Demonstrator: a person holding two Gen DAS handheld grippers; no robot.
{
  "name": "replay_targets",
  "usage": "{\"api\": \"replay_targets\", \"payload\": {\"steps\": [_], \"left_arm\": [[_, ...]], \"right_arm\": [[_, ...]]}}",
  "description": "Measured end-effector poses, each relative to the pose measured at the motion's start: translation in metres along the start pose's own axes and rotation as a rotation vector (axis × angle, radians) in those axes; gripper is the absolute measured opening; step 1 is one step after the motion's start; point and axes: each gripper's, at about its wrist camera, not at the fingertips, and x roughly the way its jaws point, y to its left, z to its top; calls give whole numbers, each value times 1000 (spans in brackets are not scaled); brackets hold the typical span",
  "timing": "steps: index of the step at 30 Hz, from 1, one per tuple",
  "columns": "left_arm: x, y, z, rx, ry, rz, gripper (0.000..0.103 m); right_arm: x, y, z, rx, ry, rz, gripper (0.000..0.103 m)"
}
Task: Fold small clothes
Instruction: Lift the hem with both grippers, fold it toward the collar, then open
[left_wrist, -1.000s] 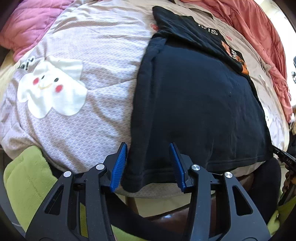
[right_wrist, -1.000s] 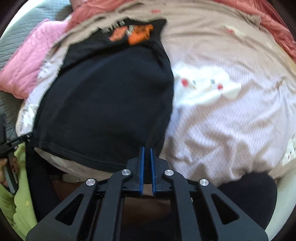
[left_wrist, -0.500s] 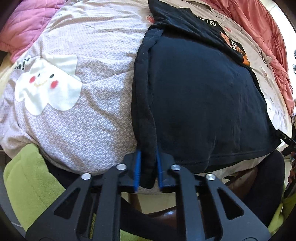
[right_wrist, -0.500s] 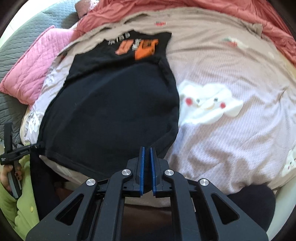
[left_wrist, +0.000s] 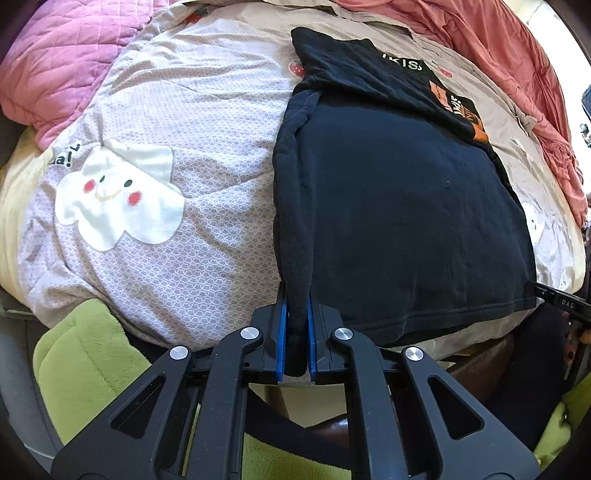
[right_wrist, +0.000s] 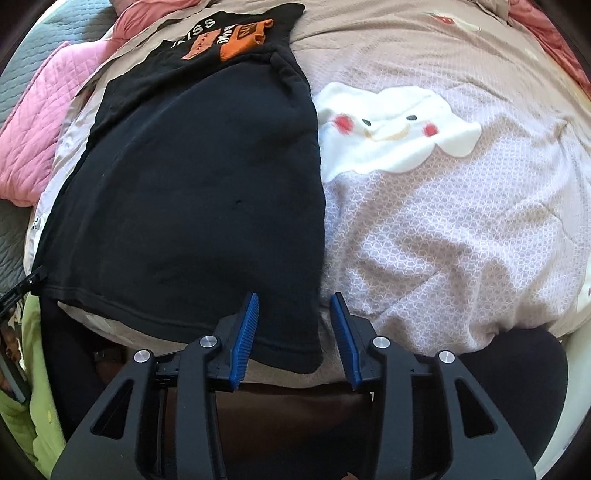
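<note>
Left tool (left_wrist: 294, 334) is pressed tight on the near left corner of the black shirt (left_wrist: 399, 206) — you can see the bunched edge squeezed between the blue pads at lower centre of the left view. The shirt lies flat on the bed's quilt (left_wrist: 207, 229), hem toward the camera, its orange print at the far end in the upper right of that frame. A white cloud patch (left_wrist: 118, 199) sits on the quilt well left of it.

Over in the right view, the right tool (right_wrist: 293, 334) is opening, jaws spread either side of the shirt's near right corner at lower centre — cloth between the pads, but neither pad pressing on it yet.

So the step, as I read it: get both hem corners pinched, then carry the hem up toward the print. To do that well, the right tool should drop deep enough to take every layer at the corner, not just the top one, and bite at about the same depth as the left. Uneven grips would likely skew the fold line. Lift both together, keep the hem taut.
</note>
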Motion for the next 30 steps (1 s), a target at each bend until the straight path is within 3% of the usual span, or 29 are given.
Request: {"api": "replay_targets", "payload": {"steps": [3,9,12,19,30], "left_arm": [[5,0,-1,0,19,-12,3],[17,-2,-3,-10,48,-36,4],[8,-3,-3,-1,22,-43,2],[-29,5,21,-49,-86,-125,2],[-43,11,101,-87,-183,-140,2]], "right_arm": [[4,1,-1,-8,14,7,39],[6,10,-2,-57,24,11,14],[-5,12,-2,-90,5,15,8],[-48,-3,11,-27,-139,204,8],[-80,-16,86,11,-322,228,8]]}}
